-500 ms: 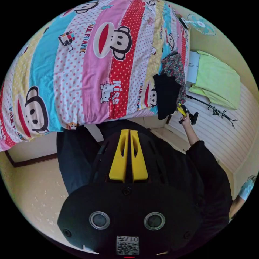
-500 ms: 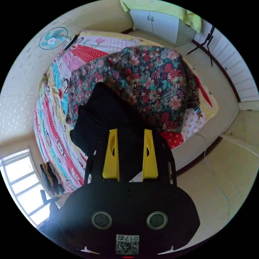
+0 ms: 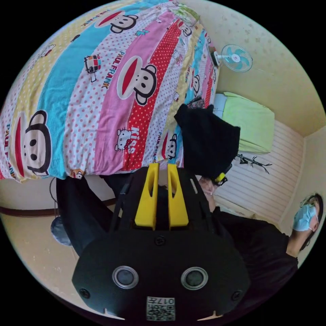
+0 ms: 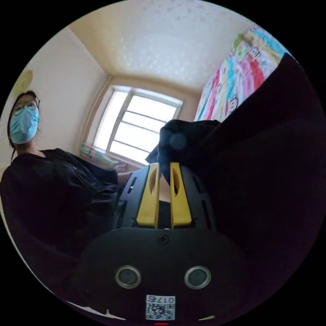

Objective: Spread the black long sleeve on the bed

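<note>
The black long-sleeve garment of soft knit fabric (image 4: 258, 152) hangs bunched in the air beside the bed, a fold of it pinched between the two yellow jaws of the right tool (image 4: 164, 169), which stand nearly together with the cloth pressed between their tips. In the right gripper view the dark cloth drapes over the tool's far side and covers much of that half of the picture. In the left gripper view the same garment (image 3: 207, 142) shows as a dark bundle held up just off the bed's edge, with the right tool (image 3: 220, 177) at its lower end in the person's hand. The left tool (image 3: 161, 166) has its yellow jaws drawn close, a narrow slit between them, and they hold nothing; behind them is the person's dark clothing. The bed (image 3: 102, 88) is covered with a striped cartoon-print sheet in pink, red, blue and yellow. Beyond it a small blue fan (image 3: 236, 58) is on the wall, and a lime-green cloth (image 3: 253, 122) lies over a pale cabinet. The person in dark clothes (image 4: 57, 190) stands before a bright barred window (image 4: 136, 125).
</note>
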